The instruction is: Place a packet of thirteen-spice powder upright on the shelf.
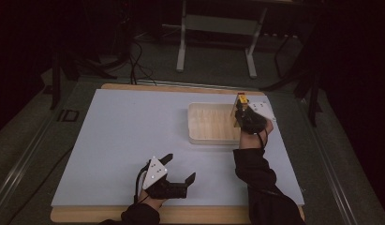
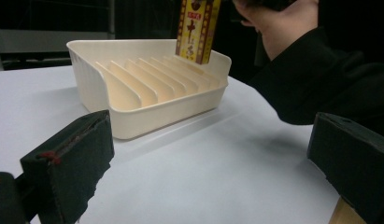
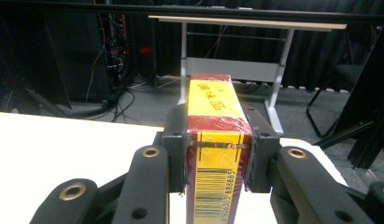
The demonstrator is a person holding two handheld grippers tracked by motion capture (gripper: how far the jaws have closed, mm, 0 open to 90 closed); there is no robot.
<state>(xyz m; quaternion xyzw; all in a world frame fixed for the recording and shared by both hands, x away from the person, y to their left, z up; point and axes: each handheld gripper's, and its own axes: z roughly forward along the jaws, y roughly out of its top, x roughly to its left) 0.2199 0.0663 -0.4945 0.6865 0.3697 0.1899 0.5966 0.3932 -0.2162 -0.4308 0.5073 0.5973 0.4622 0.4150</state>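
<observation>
Right gripper (image 3: 216, 154) has its jaws clamped on a tall narrow box (image 3: 216, 154), one black jaw pressed to each long side. Box is red and yellow, wrapped in glossy clear film with a tear strip crossing just between the jaws. Yellow top panel carries red characters, too blurred to read. Below the jaws there is a barcode on yellow with digits running sideways, looks like "888865" at the end, the rest unclear. In the left gripper view the same box (image 2: 197, 29) shows a yellow face with red borders, dark red characters and a round emblem, not legible.

The box stands upright in the jaws, its lower end down over the far right corner of a cream plastic tray (image 2: 133, 121). Whether it touches the tray floor I cannot tell. Tray is rectangular, smooth, rounded corners, with a row of thin slanted divider ribs inside making slots.

Left gripper (image 1: 176, 171) sits low near the counter's front edge, jaws wide apart, nothing between them. Its pads (image 2: 70, 168) are dark, matte, foam-like, with a frayed edge. Tray lies well ahead of these jaws, beyond the gap.

Counter (image 1: 124, 140) has a flat pale blue-white sheet over a light wooden board. The person's right hand (image 2: 283, 23) and black sleeve show beside the box.
</observation>
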